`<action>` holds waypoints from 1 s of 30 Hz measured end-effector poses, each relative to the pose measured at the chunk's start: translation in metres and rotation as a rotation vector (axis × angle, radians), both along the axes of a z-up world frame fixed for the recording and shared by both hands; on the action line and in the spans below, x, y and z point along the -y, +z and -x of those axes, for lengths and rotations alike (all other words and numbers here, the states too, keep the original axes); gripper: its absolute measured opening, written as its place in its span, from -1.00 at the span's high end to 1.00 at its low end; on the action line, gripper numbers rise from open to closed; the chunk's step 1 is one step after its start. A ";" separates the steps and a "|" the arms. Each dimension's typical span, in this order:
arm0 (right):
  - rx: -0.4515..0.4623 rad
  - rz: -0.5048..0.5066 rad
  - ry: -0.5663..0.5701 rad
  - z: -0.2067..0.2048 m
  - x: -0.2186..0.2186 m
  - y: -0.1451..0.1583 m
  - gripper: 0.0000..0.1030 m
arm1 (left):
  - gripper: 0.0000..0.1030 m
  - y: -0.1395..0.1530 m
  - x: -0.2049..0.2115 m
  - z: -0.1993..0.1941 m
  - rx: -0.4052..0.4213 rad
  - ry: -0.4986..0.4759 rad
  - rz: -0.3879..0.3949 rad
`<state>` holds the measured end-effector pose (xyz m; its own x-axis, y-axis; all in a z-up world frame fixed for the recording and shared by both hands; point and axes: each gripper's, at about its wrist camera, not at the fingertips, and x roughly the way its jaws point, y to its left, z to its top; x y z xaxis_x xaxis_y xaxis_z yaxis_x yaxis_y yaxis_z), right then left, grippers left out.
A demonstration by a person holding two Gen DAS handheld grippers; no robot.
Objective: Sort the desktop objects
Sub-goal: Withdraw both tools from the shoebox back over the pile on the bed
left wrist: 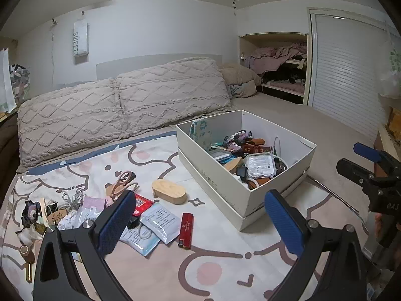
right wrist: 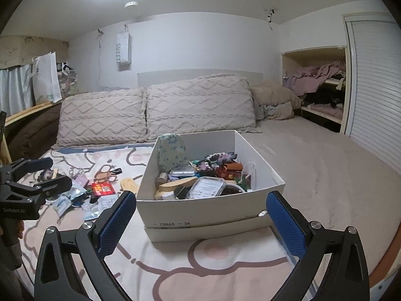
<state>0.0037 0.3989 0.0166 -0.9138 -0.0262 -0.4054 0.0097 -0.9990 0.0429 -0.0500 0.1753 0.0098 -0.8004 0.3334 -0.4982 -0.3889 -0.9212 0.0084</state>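
Note:
A white cardboard box point(left wrist: 220, 185) point(right wrist: 200, 205) holding several small items sits on a patterned blanket. To its left lie loose items: a wooden block point(left wrist: 170, 190), a red lighter point(left wrist: 186, 229), clear packets point(left wrist: 160, 219), a red packet point(left wrist: 142, 203) point(right wrist: 102, 188) and scissors point(left wrist: 122, 183) point(right wrist: 106, 173). My left gripper point(left wrist: 200, 223) hovers open over the blanket in front of these items, empty. My right gripper point(right wrist: 200, 222) is open and empty, just before the box's near wall. Each gripper shows in the other's view, the right point(left wrist: 371, 165) and the left point(right wrist: 40, 173).
Two quilted pillows point(left wrist: 125, 107) point(right wrist: 155, 107) line the far side of the bed. A thin metal rod point(left wrist: 335, 195) lies right of the box. An open closet point(left wrist: 278, 62) with clothes and a slatted door point(right wrist: 376, 85) stand at the far right.

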 end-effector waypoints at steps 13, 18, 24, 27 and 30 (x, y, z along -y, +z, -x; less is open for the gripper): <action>-0.020 0.025 0.046 0.005 0.029 0.002 -1.00 | -1.00 0.004 0.069 0.003 -0.017 0.099 -0.060; -0.018 0.025 0.063 0.010 0.046 -0.001 -1.00 | -1.00 -0.001 0.097 0.003 -0.023 0.146 -0.067; -0.028 0.024 0.103 0.015 0.071 -0.002 -1.00 | -0.99 -0.008 0.129 0.006 -0.018 0.202 -0.080; -0.037 0.013 0.124 0.018 0.086 -0.003 -1.00 | -0.99 -0.012 0.148 0.007 -0.010 0.228 -0.091; -0.035 0.003 0.136 0.024 0.098 -0.006 -1.00 | -0.99 -0.015 0.164 0.008 -0.009 0.253 -0.085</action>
<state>-0.0199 0.3011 0.0106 -0.9153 -0.1522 -0.3728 0.1469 -0.9882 0.0429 -0.0580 0.0114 -0.0055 -0.8678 0.1625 -0.4697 -0.1465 -0.9867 -0.0707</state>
